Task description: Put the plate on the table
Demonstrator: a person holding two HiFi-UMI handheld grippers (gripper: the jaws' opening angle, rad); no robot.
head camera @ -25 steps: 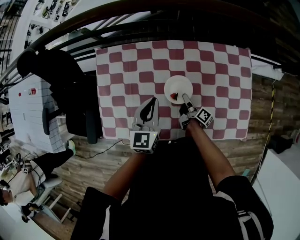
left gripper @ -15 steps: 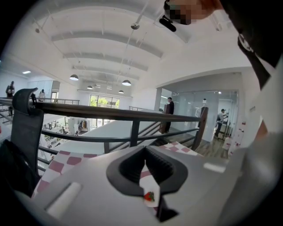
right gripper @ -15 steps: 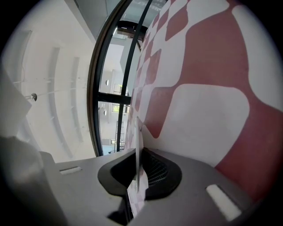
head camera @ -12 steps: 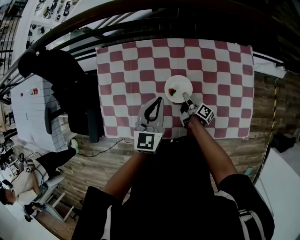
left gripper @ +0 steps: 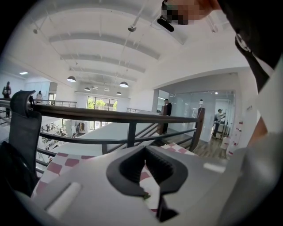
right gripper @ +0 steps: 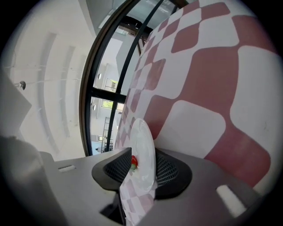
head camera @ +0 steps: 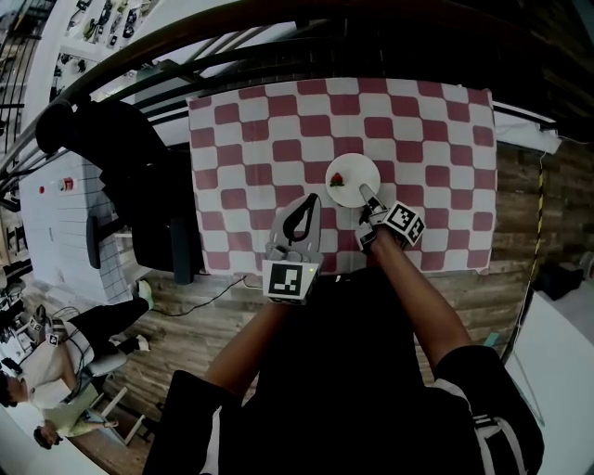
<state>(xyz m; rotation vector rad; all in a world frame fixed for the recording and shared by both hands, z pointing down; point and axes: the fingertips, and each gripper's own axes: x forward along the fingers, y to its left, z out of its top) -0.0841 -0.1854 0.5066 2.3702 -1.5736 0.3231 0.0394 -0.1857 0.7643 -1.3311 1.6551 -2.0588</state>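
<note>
A small white plate (head camera: 355,176) with a red and green food piece (head camera: 338,180) lies on the red-and-white checked tablecloth (head camera: 418,121), near the table's front middle. My right gripper (head camera: 368,194) reaches the plate's near rim. In the right gripper view the plate (right gripper: 145,150) stands edge-on between the jaws of the right gripper (right gripper: 141,170). Those jaws are opening, and a gap shows beside the food piece (right gripper: 133,162). My left gripper (head camera: 309,198) hovers left of the plate over the cloth, shut and empty. The left gripper (left gripper: 145,148) points toward the railing.
A black office chair (head camera: 139,186) stands against the table's left side. A dark railing (head camera: 278,28) runs behind the table's far edge. Wooden floor (head camera: 529,213) lies to the right. A person (head camera: 56,390) is at the lower left, away from the table.
The left gripper has drawn back slightly toward the table's front edge. The plate and right gripper stay in nearly the same place, and the food piece now shows farther from the fingertips.
</note>
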